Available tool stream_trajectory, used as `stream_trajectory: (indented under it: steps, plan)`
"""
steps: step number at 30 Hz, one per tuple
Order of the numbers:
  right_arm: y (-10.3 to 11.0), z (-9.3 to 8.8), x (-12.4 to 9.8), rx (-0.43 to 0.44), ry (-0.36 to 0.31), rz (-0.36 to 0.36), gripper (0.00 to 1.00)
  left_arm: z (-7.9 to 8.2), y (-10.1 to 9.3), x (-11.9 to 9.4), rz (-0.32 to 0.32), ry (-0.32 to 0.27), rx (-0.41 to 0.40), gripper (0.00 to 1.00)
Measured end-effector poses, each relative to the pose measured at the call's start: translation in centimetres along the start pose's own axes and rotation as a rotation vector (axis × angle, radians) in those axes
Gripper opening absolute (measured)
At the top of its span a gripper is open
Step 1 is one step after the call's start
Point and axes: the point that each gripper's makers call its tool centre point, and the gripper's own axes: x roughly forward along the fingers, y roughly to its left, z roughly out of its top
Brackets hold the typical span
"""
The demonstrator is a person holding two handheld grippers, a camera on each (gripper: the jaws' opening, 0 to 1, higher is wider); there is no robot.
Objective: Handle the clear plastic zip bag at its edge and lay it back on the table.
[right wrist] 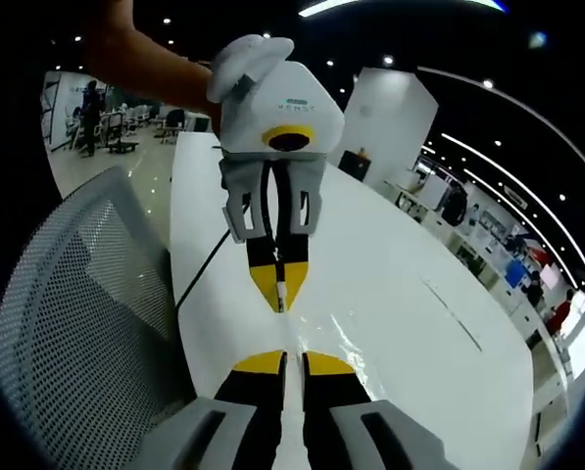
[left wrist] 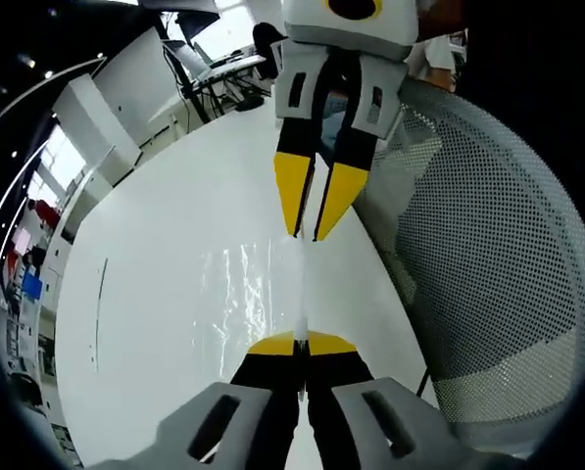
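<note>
Left claw (left wrist: 302,341): black arms, yellow tips drawn together on the near edge of the clear plastic zip bag (left wrist: 258,294). The film leaves the pinch as a thin bright line running straight ahead.

Right claw (left wrist: 314,211), seen in the left gripper view coming in from the top: yellow tips nearly shut on the far end of that same line. In the right gripper view the right claw (right wrist: 282,364) sits at the bottom with tips narrow, and the left claw (right wrist: 280,286) faces it, closed to a point. The bag (right wrist: 346,351) here shows only as a faint glossy patch to the right of the tips; the contact itself is hard to make out.

Position of bag: stretched taut between the two claws, its long axis along the line joining them, held over the long white glossy surface (left wrist: 165,245). Most of the sheet hangs or trails to one side as wrinkled glare (whether the lower part already touches the surface, cannot tell).

Grey mesh chair back (left wrist: 488,274) stands just beside the surface edge, close to both claws.

Judgement: neither claw is nearer, each has an end. The lay-down would turn on lowering both together along that shared axis, keeping the bag over the surface and away from the chair side.
</note>
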Motion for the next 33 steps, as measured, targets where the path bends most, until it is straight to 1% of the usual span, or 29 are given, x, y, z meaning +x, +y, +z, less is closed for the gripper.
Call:
stream_trajectory:
  steps: [7, 15, 23, 33]
  plan:
    - [0.3, 1.1, 0.6, -0.029, -0.02, 0.038, 0.05, 0.2, -0.3, 0.1, -0.019, 0.004, 0.0, 0.0]
    - [0.4, 1.6, 1.4, -0.048, -0.029, 0.058, 0.05, 0.3, -0.5, 0.2, -0.028, 0.017, 0.003, 0.0]
    - [0.8, 2.3, 2.2, -0.066, -0.038, 0.085, 0.05, 0.5, -0.4, 0.0, -0.025, 0.004, 0.001, 0.0]
    - [1.0, 2.7, 2.7, -0.083, -0.04, 0.102, 0.05, 0.9, -0.8, 0.0, -0.035, -0.008, 0.029, 0.0]
